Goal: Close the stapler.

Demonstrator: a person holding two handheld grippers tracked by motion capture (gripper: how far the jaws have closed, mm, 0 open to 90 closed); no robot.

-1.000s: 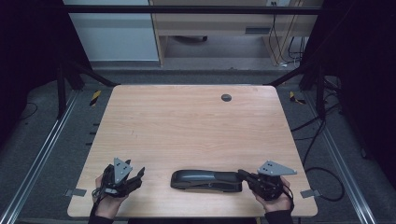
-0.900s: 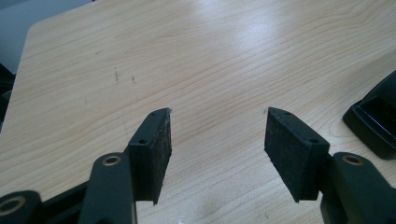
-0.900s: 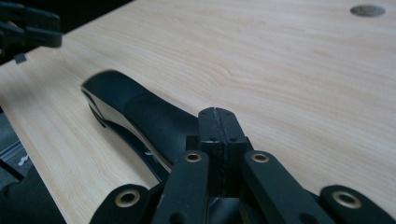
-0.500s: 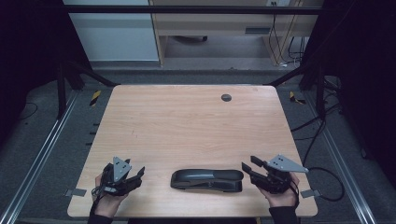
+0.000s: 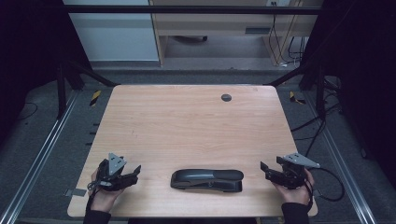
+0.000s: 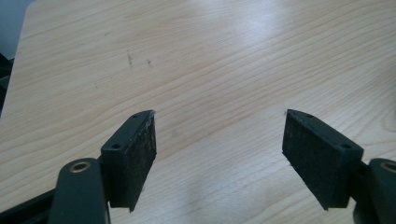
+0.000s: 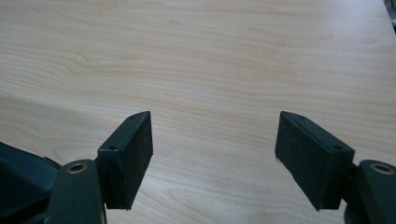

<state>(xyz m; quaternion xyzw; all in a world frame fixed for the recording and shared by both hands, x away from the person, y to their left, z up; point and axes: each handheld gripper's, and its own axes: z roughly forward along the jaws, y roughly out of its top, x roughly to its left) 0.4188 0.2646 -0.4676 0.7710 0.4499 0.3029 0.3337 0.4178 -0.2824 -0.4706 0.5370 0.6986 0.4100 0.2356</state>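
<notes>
A: Pale wood, that is most of it: the desk lies broad and bare, with a small dark round cap set in it near the far edge.

B: And the work itself?

A: The dark stapler lies flat on its long side near the front edge, about midway between the two hands. Nothing touches it.

B: So which step is this?

A: A release, I'd judge. The right hand-held gripper sits just off the stapler's right end, and its jaws have just been opening; in the right gripper view they stand wide, with bare wood between the pads and a dark shape at the lower left corner, probably the stapler's end. The left hand-held gripper rests well to the stapler's left, its jaws also just opening further, wide over bare wood.

B: What does the next move call for?

A: If the stapler is to be taken up again, one gripper has to swing in toward it and line its jaws across the narrow body before closing.

B: Room to do that?

A: Plenty ahead and to both sides. The tight spot is the front edge: stapler and both hands sit close to it, so any push toward the person risks sliding it off.
</notes>
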